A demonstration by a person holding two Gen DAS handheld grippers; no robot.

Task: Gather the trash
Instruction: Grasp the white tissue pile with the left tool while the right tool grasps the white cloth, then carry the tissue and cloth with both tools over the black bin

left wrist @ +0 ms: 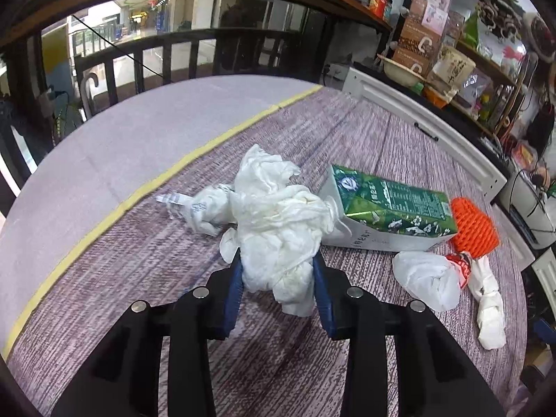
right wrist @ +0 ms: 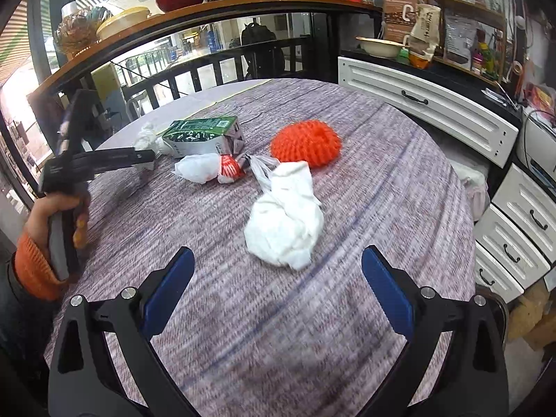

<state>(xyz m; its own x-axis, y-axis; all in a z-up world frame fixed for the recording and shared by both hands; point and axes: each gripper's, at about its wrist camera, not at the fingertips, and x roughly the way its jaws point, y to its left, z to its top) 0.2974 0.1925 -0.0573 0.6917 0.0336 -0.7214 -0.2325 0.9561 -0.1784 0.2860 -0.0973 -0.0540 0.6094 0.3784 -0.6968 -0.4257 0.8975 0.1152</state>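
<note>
In the left wrist view my left gripper [left wrist: 278, 260] is shut on a crumpled white tissue wad [left wrist: 278, 222], its blue pads pressing both sides. Behind the wad lies a green drink carton [left wrist: 389, 205] on its side, with an orange foam net [left wrist: 474, 229] to its right. A white wrapper with red print [left wrist: 427, 281] and a twisted tissue [left wrist: 490, 309] lie nearer, at the right. My right gripper [right wrist: 277, 255] stands open just short of another white tissue ball [right wrist: 283, 222], with nothing between its pads. The carton [right wrist: 201, 135] and net [right wrist: 305, 142] lie beyond.
Everything rests on a table with a purple-grey striped cloth [right wrist: 382, 173]; a yellow tape line [left wrist: 139, 194] crosses it at the left. White drawers [right wrist: 427, 111] and cluttered shelves stand at the right. A hand in an orange sleeve [right wrist: 34, 267] holds the left gripper.
</note>
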